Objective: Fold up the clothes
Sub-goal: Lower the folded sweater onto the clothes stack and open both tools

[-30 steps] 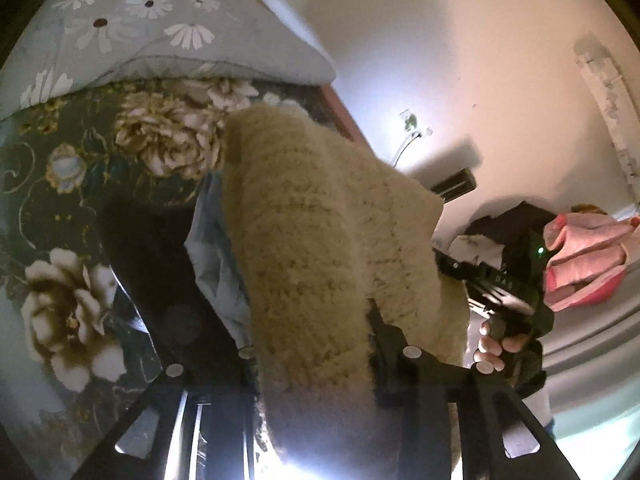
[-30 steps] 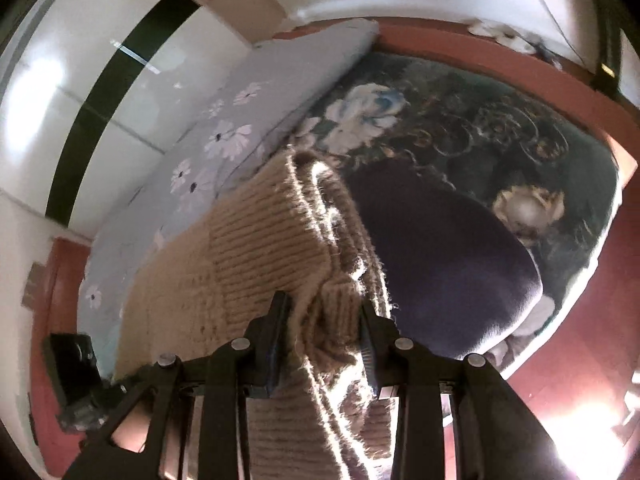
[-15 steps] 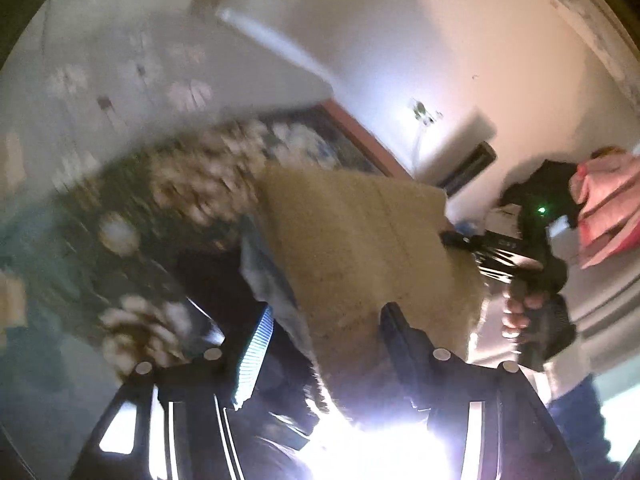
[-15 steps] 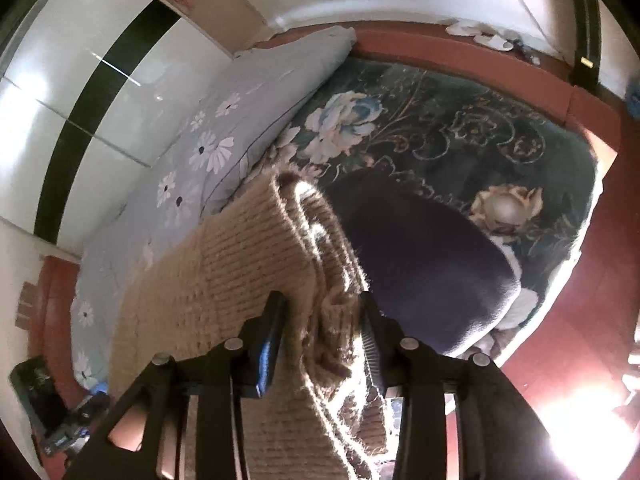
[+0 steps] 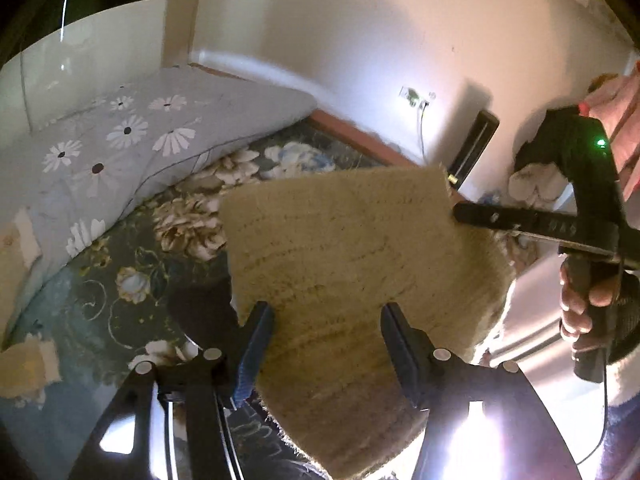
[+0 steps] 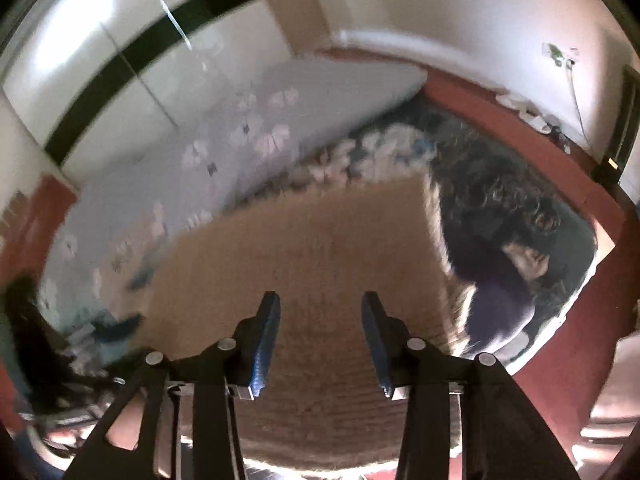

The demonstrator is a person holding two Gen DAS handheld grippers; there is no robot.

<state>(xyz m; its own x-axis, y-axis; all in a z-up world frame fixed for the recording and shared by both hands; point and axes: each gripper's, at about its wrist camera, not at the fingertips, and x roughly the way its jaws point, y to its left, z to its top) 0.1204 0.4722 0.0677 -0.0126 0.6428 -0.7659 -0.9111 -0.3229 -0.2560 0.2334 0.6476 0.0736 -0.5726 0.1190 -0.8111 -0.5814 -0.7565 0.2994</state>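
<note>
A folded beige knitted sweater (image 5: 352, 264) lies on the dark floral bedspread (image 5: 120, 280), partly over a dark purple garment (image 6: 500, 300). My left gripper (image 5: 326, 316) is open above the sweater's near edge, its fingers apart and holding nothing. My right gripper (image 6: 320, 304) is open over the sweater (image 6: 320, 248) too, fingers apart. In the left wrist view the right gripper (image 5: 460, 212) is at the sweater's far right corner, held by a hand (image 5: 580, 308). The right wrist view is blurred.
A grey daisy-print pillow (image 5: 120, 148) lies at the head of the bed. A white wardrobe with a black stripe (image 6: 120, 52) stands behind. A red-brown bed frame (image 6: 520, 128) borders the mattress. A wall socket with cable (image 5: 416, 96) is on the white wall.
Both grippers let go of the sweater and opened. The sweater dropped flat onto the bed. Both cameras pulled back and tilted up.
</note>
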